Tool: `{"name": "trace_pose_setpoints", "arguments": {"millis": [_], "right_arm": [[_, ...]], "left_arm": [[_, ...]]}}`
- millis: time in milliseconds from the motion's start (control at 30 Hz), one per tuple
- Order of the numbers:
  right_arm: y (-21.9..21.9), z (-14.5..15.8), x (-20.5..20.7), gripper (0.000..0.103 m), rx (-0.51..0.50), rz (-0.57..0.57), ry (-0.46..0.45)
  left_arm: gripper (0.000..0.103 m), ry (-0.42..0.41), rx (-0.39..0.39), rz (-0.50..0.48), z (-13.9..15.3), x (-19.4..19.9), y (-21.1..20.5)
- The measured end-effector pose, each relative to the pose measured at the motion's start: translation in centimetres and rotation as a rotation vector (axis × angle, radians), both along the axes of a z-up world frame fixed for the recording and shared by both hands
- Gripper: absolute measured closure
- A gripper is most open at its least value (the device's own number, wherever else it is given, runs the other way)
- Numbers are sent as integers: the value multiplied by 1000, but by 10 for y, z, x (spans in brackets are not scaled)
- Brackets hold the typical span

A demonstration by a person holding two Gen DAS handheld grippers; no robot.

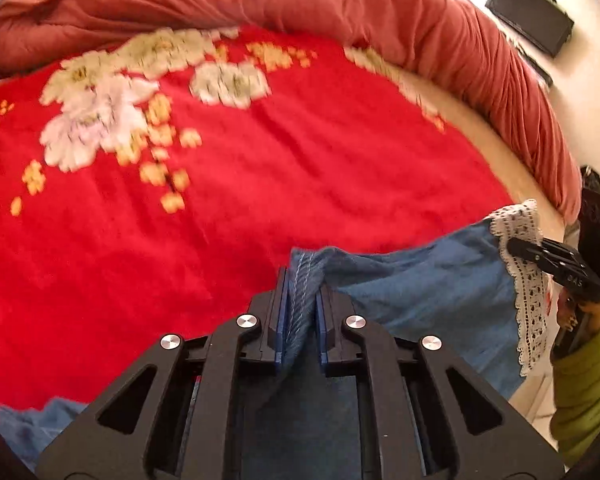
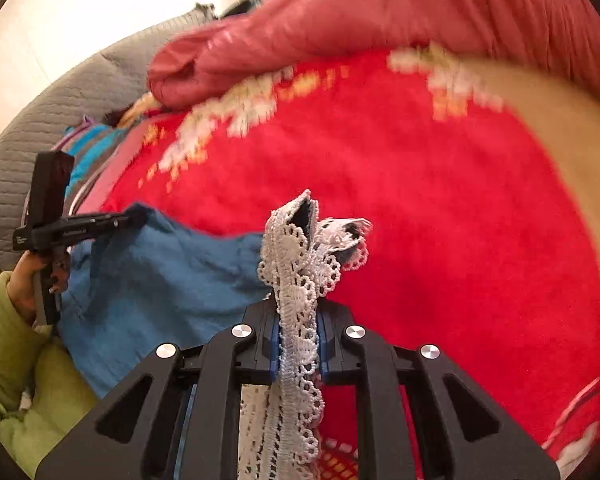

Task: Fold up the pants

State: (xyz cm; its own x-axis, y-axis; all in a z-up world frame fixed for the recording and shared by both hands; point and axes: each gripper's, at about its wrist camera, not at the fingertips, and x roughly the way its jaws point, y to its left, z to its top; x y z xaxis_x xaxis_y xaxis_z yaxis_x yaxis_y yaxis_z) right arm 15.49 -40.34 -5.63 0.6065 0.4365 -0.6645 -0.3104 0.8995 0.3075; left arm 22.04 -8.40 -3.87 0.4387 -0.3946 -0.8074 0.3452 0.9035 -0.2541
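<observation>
Blue denim pants [image 1: 432, 292] with a white lace hem [image 1: 528, 280] hang stretched between my two grippers above a red bed. My left gripper [image 1: 303, 280] is shut on a bunched blue edge of the pants. It also shows in the right wrist view [image 2: 134, 218], at the left, gripping the blue cloth [image 2: 172, 276]. My right gripper [image 2: 300, 248] is shut on the lace hem [image 2: 296, 300], which drapes over its fingers. It shows in the left wrist view [image 1: 512, 248] at the right, on the lace. More blue cloth [image 1: 28, 424] hangs at the lower left.
A red flowered blanket [image 1: 260, 184] covers the bed. A rolled pink quilt [image 1: 440, 32] lies along its far side. A grey padded headboard [image 2: 40, 120] and striped bedding [image 2: 88, 148] are at the left. A dark box [image 1: 530, 14] sits on the floor.
</observation>
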Motion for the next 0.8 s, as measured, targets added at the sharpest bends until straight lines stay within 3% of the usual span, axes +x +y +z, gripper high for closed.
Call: {"name": "trace_pose_setpoints", "arguments": {"millis": [67,133,300,400,500,600,667,800], "right_arm": [[-1,13,11,91,-35,-16,-48],[-2,15,26,91,-73,-31,-39],[-3,-27,57,89,-178,-54,113],[-5,-41,59,86,-164,-72,126],[-10,-33,49,76,-158,-110,100],[-23,-10,26,68,-121,-150,46],[-33,5,2,62,-90,-167,16],[-39,11,-42,62,-53,-152,31]], "left_arm": [[98,-19,17,6,5,7,-3],[98,-47,42,10,5,17,-11],[97,-39,153,58,-27,34,-20],[83,-38,145,99,-42,36,-3],[73,-42,64,145,-35,31,25],[71,-110,85,174,-12,12,45],[63,-155,92,187,5,-9,59],[48,-173,70,189,19,-57,74]]}}
